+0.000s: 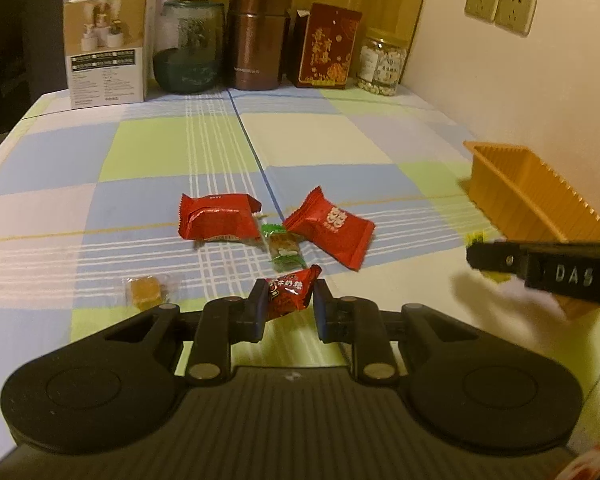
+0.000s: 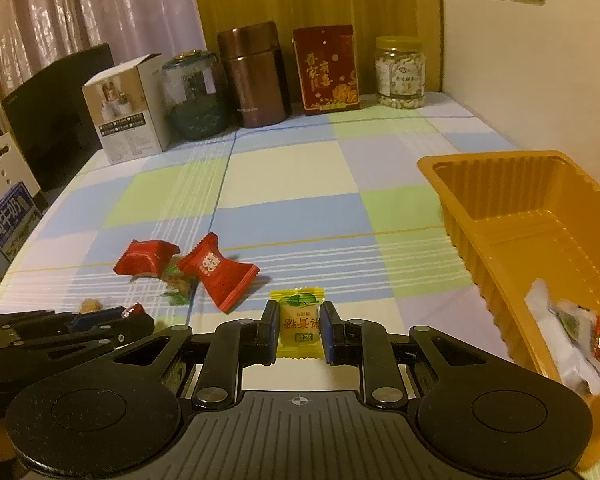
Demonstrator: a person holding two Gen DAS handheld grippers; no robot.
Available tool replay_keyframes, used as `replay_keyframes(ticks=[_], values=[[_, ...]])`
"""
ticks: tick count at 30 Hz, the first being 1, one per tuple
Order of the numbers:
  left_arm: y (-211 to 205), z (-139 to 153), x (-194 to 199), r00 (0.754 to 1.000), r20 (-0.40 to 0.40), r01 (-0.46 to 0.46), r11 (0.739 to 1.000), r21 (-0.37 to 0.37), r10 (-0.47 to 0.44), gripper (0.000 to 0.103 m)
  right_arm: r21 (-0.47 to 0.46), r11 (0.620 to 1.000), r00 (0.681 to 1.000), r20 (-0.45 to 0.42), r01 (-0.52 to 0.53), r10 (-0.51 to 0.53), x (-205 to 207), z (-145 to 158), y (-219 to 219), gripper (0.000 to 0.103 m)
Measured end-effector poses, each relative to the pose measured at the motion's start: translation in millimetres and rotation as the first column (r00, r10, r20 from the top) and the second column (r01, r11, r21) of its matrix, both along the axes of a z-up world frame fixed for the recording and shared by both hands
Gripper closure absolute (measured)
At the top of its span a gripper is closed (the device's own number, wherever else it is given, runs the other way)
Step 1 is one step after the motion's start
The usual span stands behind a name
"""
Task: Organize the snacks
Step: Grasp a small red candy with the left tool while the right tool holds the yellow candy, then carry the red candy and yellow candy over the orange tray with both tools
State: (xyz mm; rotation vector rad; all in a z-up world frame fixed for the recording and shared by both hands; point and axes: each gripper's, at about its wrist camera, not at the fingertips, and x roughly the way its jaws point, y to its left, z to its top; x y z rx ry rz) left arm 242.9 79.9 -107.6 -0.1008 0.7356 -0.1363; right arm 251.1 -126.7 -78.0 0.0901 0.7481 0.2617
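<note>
My left gripper [image 1: 290, 300] is shut on a small red candy [image 1: 289, 292], held just above the checked tablecloth. My right gripper [image 2: 299, 324] is shut on a yellow candy [image 2: 300, 326], left of the orange plastic tray [image 2: 500, 200]. The tray holds a few wrapped snacks [image 2: 572, 332] at its near end. On the cloth lie two red snack packs [image 1: 218, 218] [image 1: 332, 228], a green candy [image 1: 284, 248] between them and a clear-wrapped amber candy [image 1: 146, 288] to the left. The right gripper also shows in the left wrist view [image 1: 474, 254], at the tray's near end.
Along the back stand a white box [image 1: 106, 46], a glass jar [image 1: 190, 46], a brown flask [image 1: 258, 38], a red box [image 1: 326, 46] and a jar of nuts [image 1: 382, 62]. A wall runs along the right. A milk carton [image 2: 10, 220] sits at the far left.
</note>
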Motion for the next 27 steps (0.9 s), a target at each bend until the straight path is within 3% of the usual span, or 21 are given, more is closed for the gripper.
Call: replay_keyframes(ticks=[14, 27], values=[[-29.9, 55.5, -73.8, 0.998, 0.018, -0.064, 0.992, -0.112, 0.066, 0.082, 0.063, 0.993, 0.995, 0.006, 0.103, -0.104, -71.1, 43.2, -43.2, 0.081], [-101.8, 91.1, -122.4, 0.999, 0.036, 0.017, 0.994, -0.112, -0.013, 0.082, 0.04, 0.983, 0.98, 0.071, 0.181, -0.184, -142.8, 73.4, -104.0, 0.081]])
